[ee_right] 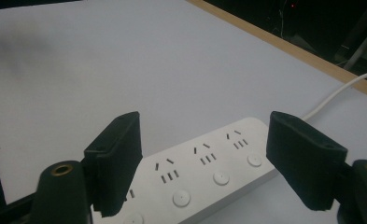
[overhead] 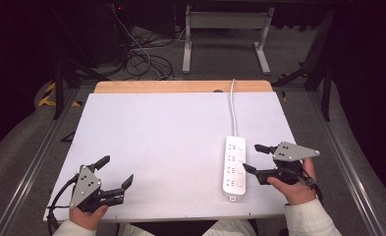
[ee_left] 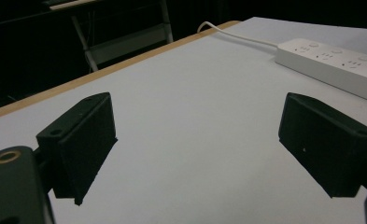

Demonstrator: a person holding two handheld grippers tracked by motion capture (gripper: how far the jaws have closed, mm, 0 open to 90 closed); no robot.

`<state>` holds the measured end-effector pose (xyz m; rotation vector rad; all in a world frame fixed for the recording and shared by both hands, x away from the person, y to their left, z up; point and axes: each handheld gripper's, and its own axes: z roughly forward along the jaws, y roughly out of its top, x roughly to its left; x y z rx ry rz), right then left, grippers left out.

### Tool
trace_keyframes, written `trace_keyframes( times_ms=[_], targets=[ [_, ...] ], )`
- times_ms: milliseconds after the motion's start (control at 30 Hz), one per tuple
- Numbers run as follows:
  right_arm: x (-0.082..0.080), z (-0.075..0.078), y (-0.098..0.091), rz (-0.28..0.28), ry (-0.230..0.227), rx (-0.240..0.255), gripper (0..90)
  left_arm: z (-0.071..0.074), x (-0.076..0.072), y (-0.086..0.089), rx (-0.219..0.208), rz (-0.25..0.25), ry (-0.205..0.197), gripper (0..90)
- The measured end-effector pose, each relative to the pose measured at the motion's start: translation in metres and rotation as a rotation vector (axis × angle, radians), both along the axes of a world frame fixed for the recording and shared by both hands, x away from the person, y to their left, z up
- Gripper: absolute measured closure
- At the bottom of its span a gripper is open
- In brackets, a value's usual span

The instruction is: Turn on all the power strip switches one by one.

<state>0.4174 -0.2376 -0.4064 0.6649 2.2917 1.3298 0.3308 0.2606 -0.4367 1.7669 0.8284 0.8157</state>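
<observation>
A white power strip (overhead: 234, 167) with several sockets and round buttons lies on the white table (overhead: 171, 142), right of centre; its white cable (overhead: 233, 105) runs to the far edge. My right gripper (overhead: 252, 158) hovers just right of the strip, jaws open and pointing left over it, nothing between them. In the right gripper view the power strip (ee_right: 204, 163) lies below and beyond the open jaws. My left gripper (overhead: 116, 171) rests open near the front left corner, holding nothing. In the left gripper view the power strip (ee_left: 335, 60) sits far off at the upper right.
A wooden strip (overhead: 183, 86) borders the table's far edge. Beyond it, a white desk frame (overhead: 225, 34) and tangled cables (overhead: 141, 59) lie on the floor. Metal rails (overhead: 31, 162) run along both sides of the table.
</observation>
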Motion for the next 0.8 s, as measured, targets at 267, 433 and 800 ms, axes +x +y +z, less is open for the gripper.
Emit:
trace_keyframes(
  times_ms=[267,433,800],
  targets=[
    [0.016,0.002,0.014,-0.002,0.026,-0.029,28.5,0.000,0.000,0.000,0.006,0.011,-0.003,11.8],
    [0.022,0.002,0.016,-0.014,0.036,-0.027,37.7,0.000,0.000,0.001,0.009,0.013,-0.006,11.8],
    [0.038,0.008,0.012,-0.007,0.154,-0.072,84.5,0.000,-0.001,0.001,0.014,0.024,-0.010,11.8]
  ],
)
